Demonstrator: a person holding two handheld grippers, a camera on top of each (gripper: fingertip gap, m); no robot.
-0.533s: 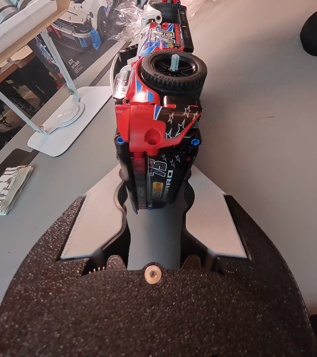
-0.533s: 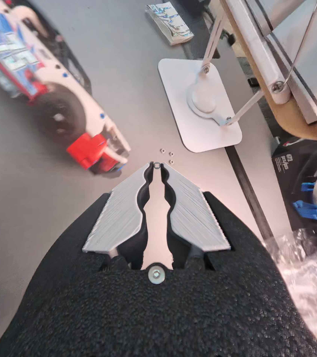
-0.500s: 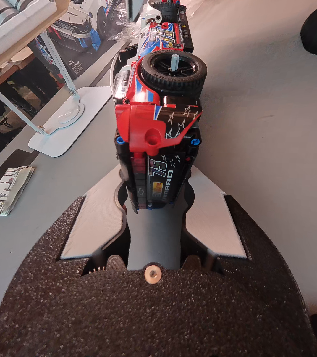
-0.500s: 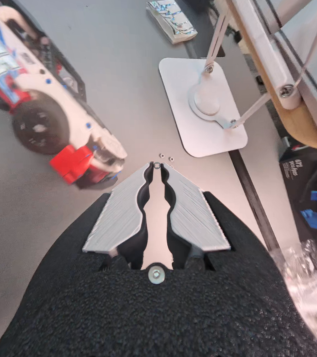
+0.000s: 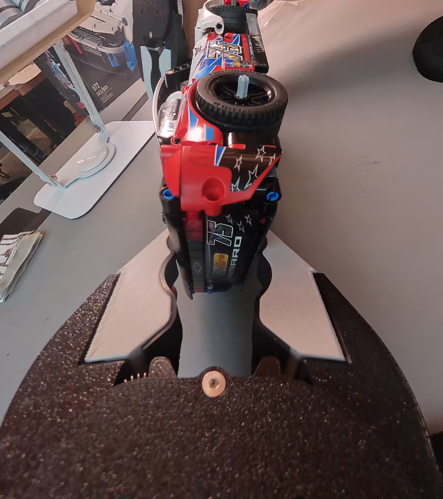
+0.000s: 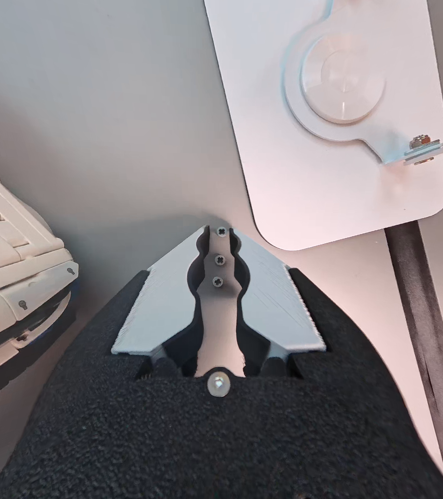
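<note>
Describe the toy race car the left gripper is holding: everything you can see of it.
The toy race car is a brick-built plastic model in red, black, white and blue, with star and number decals. It lies turned on its side on the grey table, one black rubber-looking wheel facing up with a pale axle tip poking out. The left gripper is shut on its near end, one finger on each side; the car stretches away from the camera. In the right wrist view its white bodywork sits left of the right gripper.

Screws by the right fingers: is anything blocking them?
Nothing visible does. The three screws lie on the table between the fingers of the right gripper; the white stand base and toy car sit aside.
</note>
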